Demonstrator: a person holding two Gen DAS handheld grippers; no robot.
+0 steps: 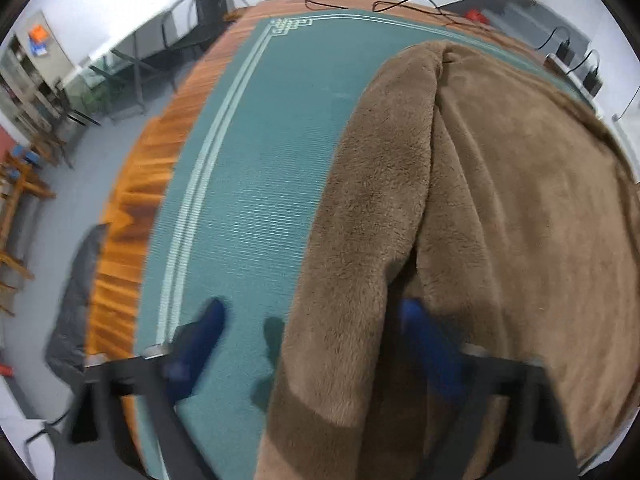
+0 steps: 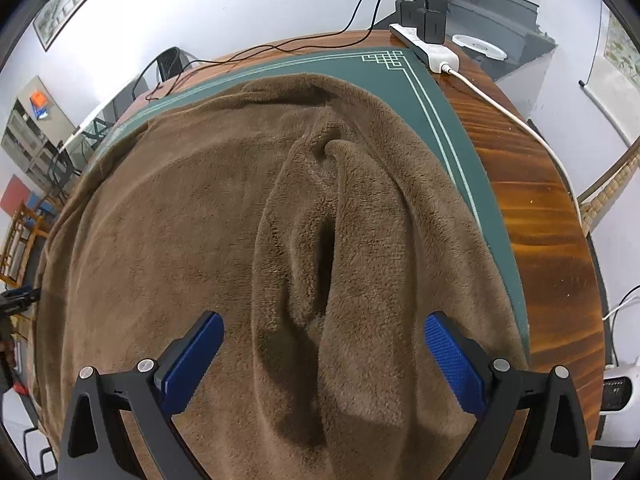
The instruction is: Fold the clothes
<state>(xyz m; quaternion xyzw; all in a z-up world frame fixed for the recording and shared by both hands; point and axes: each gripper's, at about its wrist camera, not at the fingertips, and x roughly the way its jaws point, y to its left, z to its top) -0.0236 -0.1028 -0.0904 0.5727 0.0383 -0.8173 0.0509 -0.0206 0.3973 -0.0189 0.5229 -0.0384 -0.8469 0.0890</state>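
Note:
A brown fleece garment (image 2: 168, 216) lies spread over a green mat (image 2: 448, 120) on a wooden table. A raised fold (image 2: 312, 264) with a dark slit runs down its middle. My right gripper (image 2: 324, 332) is open above the garment, its blue fingers (image 2: 448, 352) either side of the fold. In the left wrist view the garment (image 1: 500, 208) covers the right half of the mat (image 1: 248, 200). My left gripper (image 1: 316, 328) is open, and a long fold of the garment's left edge (image 1: 360, 240) lies between its blue fingers (image 1: 200, 336).
A white power strip (image 2: 430, 50) with black chargers and cables sits at the table's far right corner. A white cable (image 2: 520, 124) runs along the bare wooden edge (image 2: 540, 220). Chairs (image 1: 160, 52) and shelves stand beyond the table's left side.

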